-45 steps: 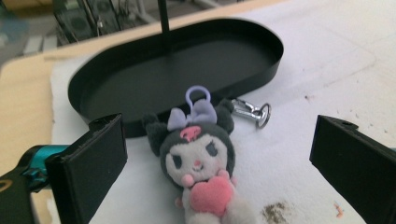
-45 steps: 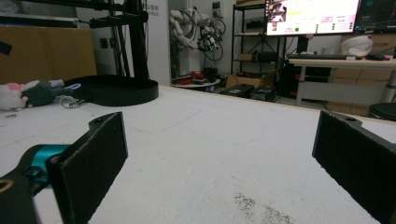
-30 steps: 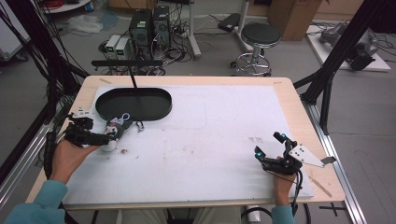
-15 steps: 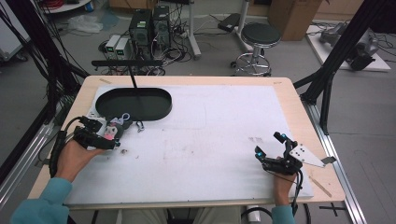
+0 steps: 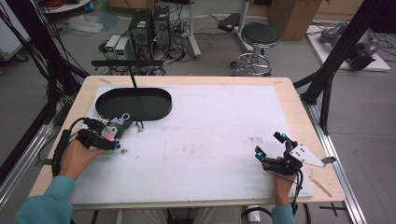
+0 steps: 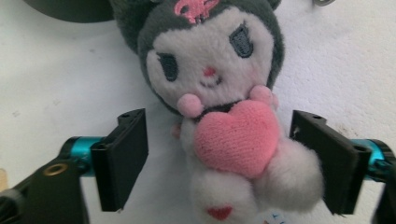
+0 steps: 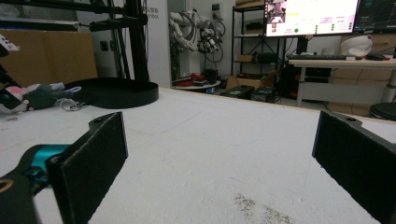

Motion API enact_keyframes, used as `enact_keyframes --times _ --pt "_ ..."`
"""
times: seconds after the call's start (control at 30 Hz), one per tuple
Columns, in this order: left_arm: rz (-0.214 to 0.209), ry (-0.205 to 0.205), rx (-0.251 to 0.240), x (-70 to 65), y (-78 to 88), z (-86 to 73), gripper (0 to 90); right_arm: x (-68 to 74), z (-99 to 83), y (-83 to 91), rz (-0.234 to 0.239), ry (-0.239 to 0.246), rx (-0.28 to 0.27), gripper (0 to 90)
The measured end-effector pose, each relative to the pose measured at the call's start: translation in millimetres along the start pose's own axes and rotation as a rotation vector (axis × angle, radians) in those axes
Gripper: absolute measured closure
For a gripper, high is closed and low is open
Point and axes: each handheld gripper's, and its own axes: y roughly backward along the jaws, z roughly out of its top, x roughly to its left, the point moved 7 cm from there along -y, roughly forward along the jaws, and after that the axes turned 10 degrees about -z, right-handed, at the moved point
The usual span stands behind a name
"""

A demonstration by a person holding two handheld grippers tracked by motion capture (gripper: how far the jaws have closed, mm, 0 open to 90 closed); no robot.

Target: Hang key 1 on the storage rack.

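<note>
- The plush toy [image 6: 219,116] lies face up on the white counter [image 5: 210,140], just beside the black oval tray [image 5: 133,103], probably its destination.
- The left gripper [image 5: 108,136] straddles the toy's body; its jaws have just been closing, yet gaps show on both sides, so nothing is clamped.
- The toy's keyring end seems to point toward the tray, though it is small.
- The right gripper [image 5: 272,150] rests well apart, jaws wide, holding nothing.

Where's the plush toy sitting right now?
In the high view the plush toy lies at the table's left side, just in front of the black oval tray. The left claw straddles its body, jaws just closing in, not yet pressing.
</note>
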Motion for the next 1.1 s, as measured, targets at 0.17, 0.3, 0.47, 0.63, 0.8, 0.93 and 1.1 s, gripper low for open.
enact_keyframes --times 0.17,0.3,0.47,0.63,0.8,0.93,1.1 --pt "-0.014 0.007 0.026 -1.1 -1.6 -1.0 30.8 -0.2 -0.3 0.2 -0.003 -0.001 0.002 2.5" --pt "-0.025 0.015 0.041 -4.0 -1.9 -1.0 39.7 0.0 -0.1 0.1 0.001 0.0 0.0 2.5" --pt "-0.022 0.031 0.05 -5.5 -0.4 -0.9 47.1 0.0 -0.1 0.2 -0.002 -0.005 0.001 2.5" --pt "-0.007 -0.016 0.056 -8.4 0.5 -1.6 51.3 -0.6 0.0 0.0 -0.003 -0.003 -0.001 2.5" --pt "-0.014 -0.005 0.024 -8.5 3.6 -1.1 51.9 -0.1 -0.1 0.0 -0.002 0.004 -0.001 2.5" --pt "-0.018 0.012 -0.02 -7.0 8.6 -1.9 52.1 -0.1 0.0 -0.1 -0.003 0.008 -0.002 2.5" --pt "-0.018 0.017 -0.089 -5.8 17.4 2.4 52.1 -0.2 -0.1 -0.1 -0.001 0.005 -0.001 2.5"
